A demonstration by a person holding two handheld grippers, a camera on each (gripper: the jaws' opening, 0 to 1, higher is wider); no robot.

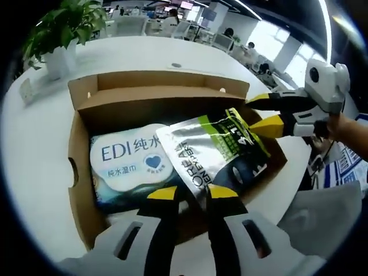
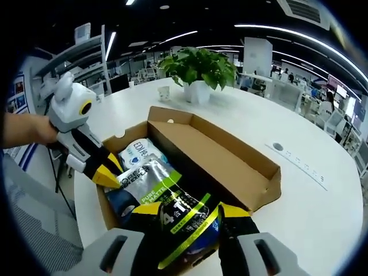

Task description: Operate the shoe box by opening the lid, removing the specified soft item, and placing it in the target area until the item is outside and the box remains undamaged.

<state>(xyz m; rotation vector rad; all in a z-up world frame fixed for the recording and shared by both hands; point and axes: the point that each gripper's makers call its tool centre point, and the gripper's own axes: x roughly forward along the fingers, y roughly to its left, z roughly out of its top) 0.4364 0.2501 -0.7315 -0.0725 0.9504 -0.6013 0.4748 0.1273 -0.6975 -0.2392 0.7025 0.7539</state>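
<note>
Brown cardboard box (image 1: 80, 138) showing; silver-green-black pouch (image 1: 221, 152) gleaming; white-blue wipes pack (image 1: 129, 158) lying; yellow-black tongs (image 1: 192, 192); white table (image 2: 322, 213).

A leafy green plant in a white pot (image 2: 199, 80) stands on a large, glossy white round table (image 2: 322, 218), near its far edge. A small white cup-like object (image 2: 165, 92) sits just beside the pot. A flat white power strip (image 2: 299, 164) lies on the tabletop, well apart from the plant. Behind the table stretches an open office with white desks (image 1: 129, 24), long ceiling light strips (image 2: 299, 31) and bright windows (image 1: 270, 40).
</note>
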